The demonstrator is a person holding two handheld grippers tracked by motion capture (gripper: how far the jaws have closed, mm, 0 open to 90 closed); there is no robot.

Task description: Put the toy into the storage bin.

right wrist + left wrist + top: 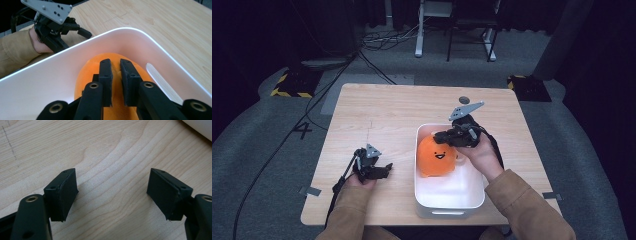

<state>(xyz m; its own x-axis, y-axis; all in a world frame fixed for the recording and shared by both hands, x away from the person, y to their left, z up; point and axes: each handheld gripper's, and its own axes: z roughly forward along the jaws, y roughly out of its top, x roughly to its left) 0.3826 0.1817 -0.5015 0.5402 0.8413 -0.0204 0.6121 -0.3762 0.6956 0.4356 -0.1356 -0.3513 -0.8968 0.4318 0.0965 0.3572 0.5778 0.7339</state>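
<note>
High view: the right gripper lowers an orange plush toy into the white bin near the table's front edge. Left gripper view: left gripper spread, empty. Right gripper view: jaws pinch the plush; next, probably release.

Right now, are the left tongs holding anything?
No: in the left gripper view the left tongs stand wide open over the bare wooden table, with nothing between the pads.

The round orange plush toy with a smiling black face is sitting, seemingly upright, against the white plastic tub's far-left corner.
</note>
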